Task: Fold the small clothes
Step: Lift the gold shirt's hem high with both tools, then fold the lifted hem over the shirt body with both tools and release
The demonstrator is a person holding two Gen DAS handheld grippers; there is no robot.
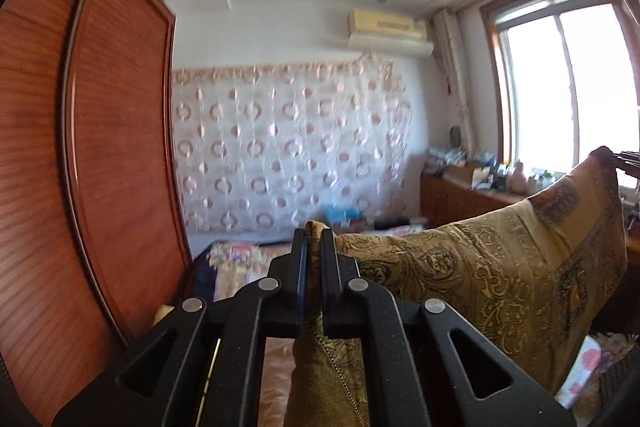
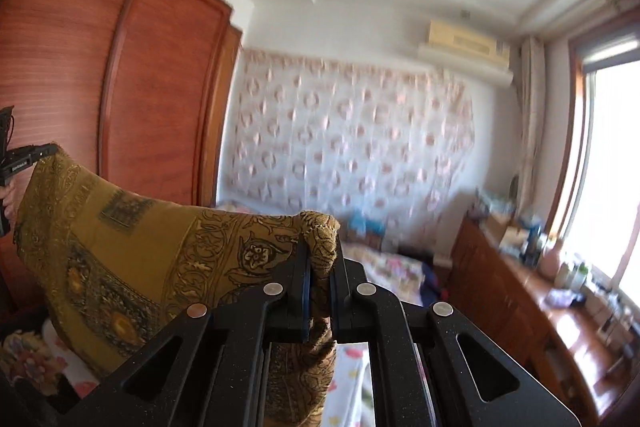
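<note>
The mustard-gold patterned cloth with dark paisley print hung stretched in the air between both grippers. The left gripper had its jaws pinched on one corner, and the right gripper was clamped on the other, the reddish wooden wardrobe off at 9 o'clock

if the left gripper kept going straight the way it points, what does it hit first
Probably nothing near: past the left gripper, shut on the gold patterned cloth, the line looks free to the curtain on the far wall; depth is unclear.
</note>
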